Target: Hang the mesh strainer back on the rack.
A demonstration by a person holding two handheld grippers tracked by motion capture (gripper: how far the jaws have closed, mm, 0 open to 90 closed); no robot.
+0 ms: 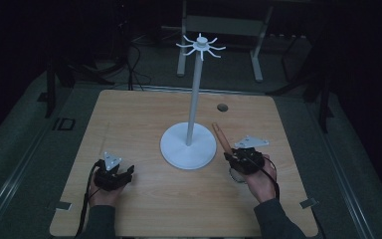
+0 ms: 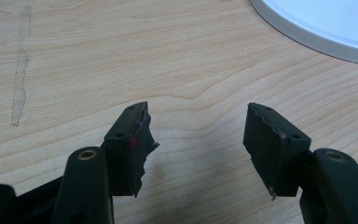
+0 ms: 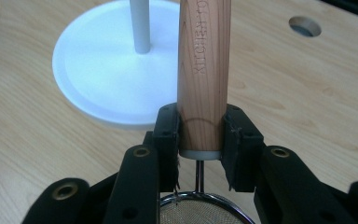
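Wooden table (image 1: 144, 114) holds a tall white stand (image 1: 189, 144) near its middle. Your right gripper (image 3: 200, 140) squeezes the strainer's (image 3: 200, 212) wooden handle (image 3: 204, 70) beside the stand's base, toward the right edge. Your left gripper (image 2: 198, 140) has jaws wide apart, holding nothing, near the front left corner.

A tall stand (image 1: 188, 145) sits on the table (image 1: 144, 209), near its middle. A small hole (image 1: 222, 107) lies in the table behind the stand, toward the far right corner. The left gripper (image 1: 113, 175) rests near the front edge, left of the stand. The right gripper (image 1: 245, 158) sits just right of the stand's base, clamped around a strainer's handle (image 1: 222, 136), which points toward the far edge.
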